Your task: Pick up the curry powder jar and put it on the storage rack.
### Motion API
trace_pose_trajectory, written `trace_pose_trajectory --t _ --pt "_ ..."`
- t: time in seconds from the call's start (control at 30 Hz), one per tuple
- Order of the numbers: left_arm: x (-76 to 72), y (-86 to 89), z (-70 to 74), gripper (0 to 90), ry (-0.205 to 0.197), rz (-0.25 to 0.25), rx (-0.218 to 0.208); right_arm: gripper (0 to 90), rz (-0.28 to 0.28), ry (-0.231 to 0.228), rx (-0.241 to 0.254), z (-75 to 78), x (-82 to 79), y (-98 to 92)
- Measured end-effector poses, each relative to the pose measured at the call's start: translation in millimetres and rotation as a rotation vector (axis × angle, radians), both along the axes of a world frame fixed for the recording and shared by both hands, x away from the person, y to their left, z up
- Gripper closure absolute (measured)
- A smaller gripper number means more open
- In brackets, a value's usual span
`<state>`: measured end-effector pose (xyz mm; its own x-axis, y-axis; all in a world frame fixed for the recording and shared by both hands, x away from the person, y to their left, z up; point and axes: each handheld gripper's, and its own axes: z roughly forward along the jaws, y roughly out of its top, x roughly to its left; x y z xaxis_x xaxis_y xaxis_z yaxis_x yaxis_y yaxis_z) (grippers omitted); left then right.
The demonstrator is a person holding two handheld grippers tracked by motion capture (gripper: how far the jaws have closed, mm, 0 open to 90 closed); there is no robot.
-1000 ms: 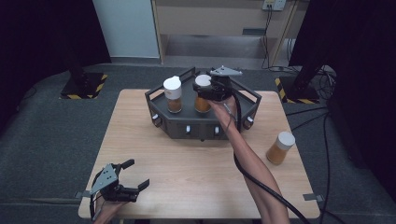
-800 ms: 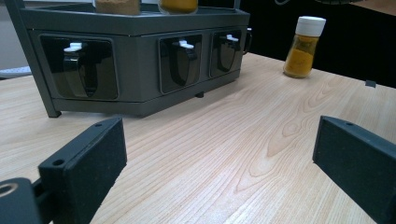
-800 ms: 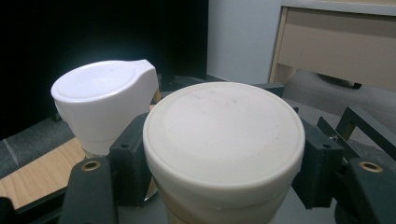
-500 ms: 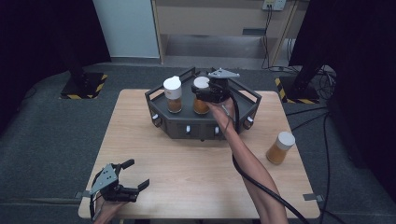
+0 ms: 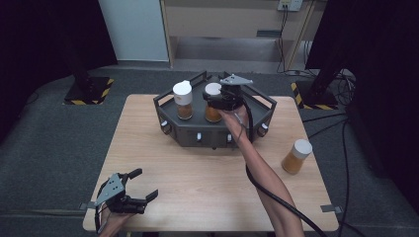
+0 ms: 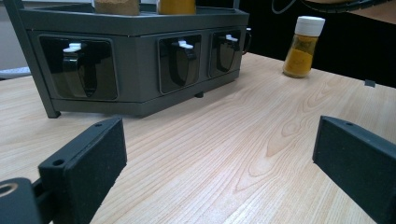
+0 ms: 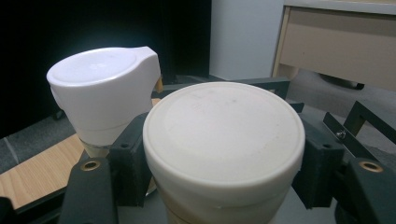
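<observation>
A dark grey spice rack (image 5: 170, 129) stands at the table's far middle. Two white-lidded jars of orange-brown spice are in its top. My right gripper (image 5: 216, 100) is shut on the right jar (image 5: 213, 106), just under its lid. In the right gripper view the pads (image 7: 130, 163) press both sides of that jar (image 7: 224, 135), and the other jar (image 7: 105, 88) stands just behind at the left. My left gripper (image 5: 144, 183) rests open near the table's front left corner, with nothing between its fingers (image 6: 88, 163).
A third jar of yellow spice (image 5: 296, 156) stands alone on the wooden table at the right, also seen from the left gripper (image 6: 303, 46). The rack's front (image 6: 140, 60) has small drawers with white-tipped handles. The right gripper's cable trails along the forearm.
My right gripper, still shut on its jar, has shifted slightly, down in the picture. The left gripper has stayed put.
</observation>
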<state>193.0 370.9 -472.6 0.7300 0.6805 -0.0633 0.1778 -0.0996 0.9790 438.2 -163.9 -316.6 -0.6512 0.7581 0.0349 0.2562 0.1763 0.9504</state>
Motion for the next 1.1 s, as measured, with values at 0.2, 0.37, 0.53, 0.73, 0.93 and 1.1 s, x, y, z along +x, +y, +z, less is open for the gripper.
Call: trace_pose_trajectory --t 0.2,0.37,0.53,0.73,0.93,1.1 --pt "-0.1 0.3 -0.1 1.6 0.000 0.001 -0.002 19.9 -0.004 -0.005 0.034 0.1 -0.5 -2.8" --pt "0.0 -0.1 0.0 1.6 0.000 0.000 -0.001 10.6 -0.014 -0.030 0.035 14.2 -2.5 -4.7" --pt "0.1 -0.2 0.1 1.6 0.001 0.000 0.000 10.5 -0.003 -0.065 0.055 33.9 -6.9 -10.6" --pt "0.4 -0.6 0.3 1.5 0.001 -0.002 0.003 11.1 0.015 -0.082 0.052 53.6 -14.5 -15.9" --pt "0.7 -0.7 0.2 1.6 0.001 -0.004 0.002 11.2 0.020 -0.109 0.037 62.3 -24.9 -22.6" --pt "0.8 -0.9 0.3 1.6 0.001 -0.005 0.003 11.2 0.031 -0.135 0.027 68.1 -35.7 -29.9"
